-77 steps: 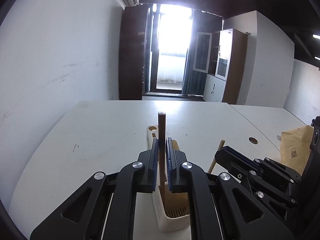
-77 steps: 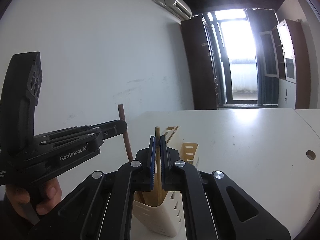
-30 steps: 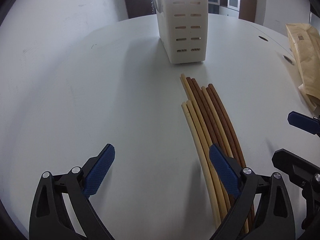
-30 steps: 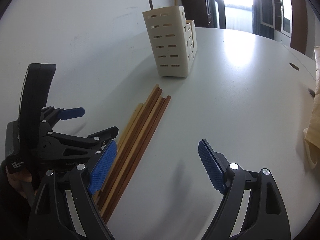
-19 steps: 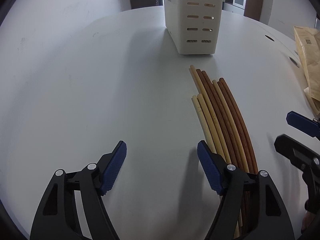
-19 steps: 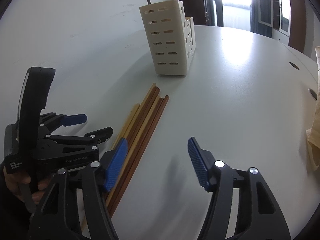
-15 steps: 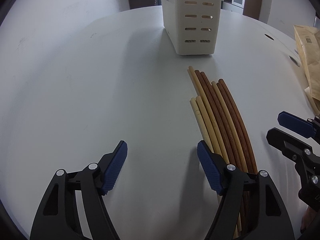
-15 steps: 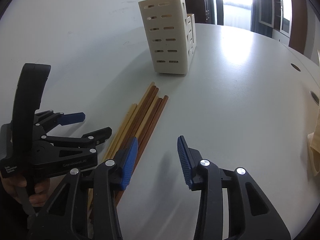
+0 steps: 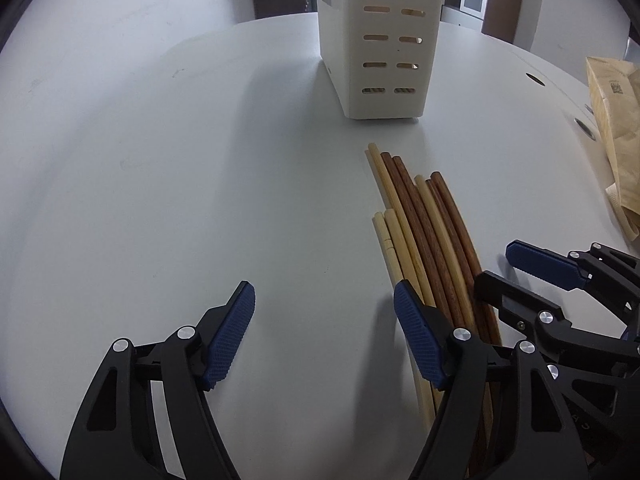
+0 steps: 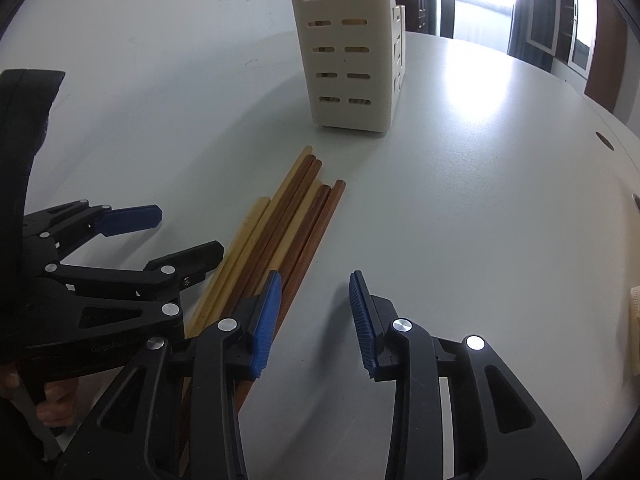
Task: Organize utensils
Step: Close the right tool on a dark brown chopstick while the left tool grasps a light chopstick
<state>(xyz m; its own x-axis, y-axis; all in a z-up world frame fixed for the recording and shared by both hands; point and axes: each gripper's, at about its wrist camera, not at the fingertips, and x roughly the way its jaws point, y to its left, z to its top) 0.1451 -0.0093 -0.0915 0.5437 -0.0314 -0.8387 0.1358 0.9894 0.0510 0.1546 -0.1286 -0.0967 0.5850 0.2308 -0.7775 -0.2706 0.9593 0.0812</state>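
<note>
Several light and dark wooden chopsticks (image 9: 424,232) lie side by side on the white table, also in the right wrist view (image 10: 292,228). A cream slotted utensil holder (image 9: 380,40) stands upright beyond their far tips, also in the right wrist view (image 10: 348,52). My left gripper (image 9: 324,332) is open and empty, low over the table; its right finger is at the left side of the bundle. My right gripper (image 10: 314,316) is open and empty; its left finger is at the right side of the bundle. Each gripper shows in the other's view.
A brown paper bag (image 9: 616,120) lies at the table's right edge. Round cable holes (image 10: 605,141) sit in the table top further right. A white wall runs along the left side of the table.
Both grippers have moved forward and down toward the chopsticks. The right jaws have narrowed but stay open. The left jaws have kept their width over the last half second.
</note>
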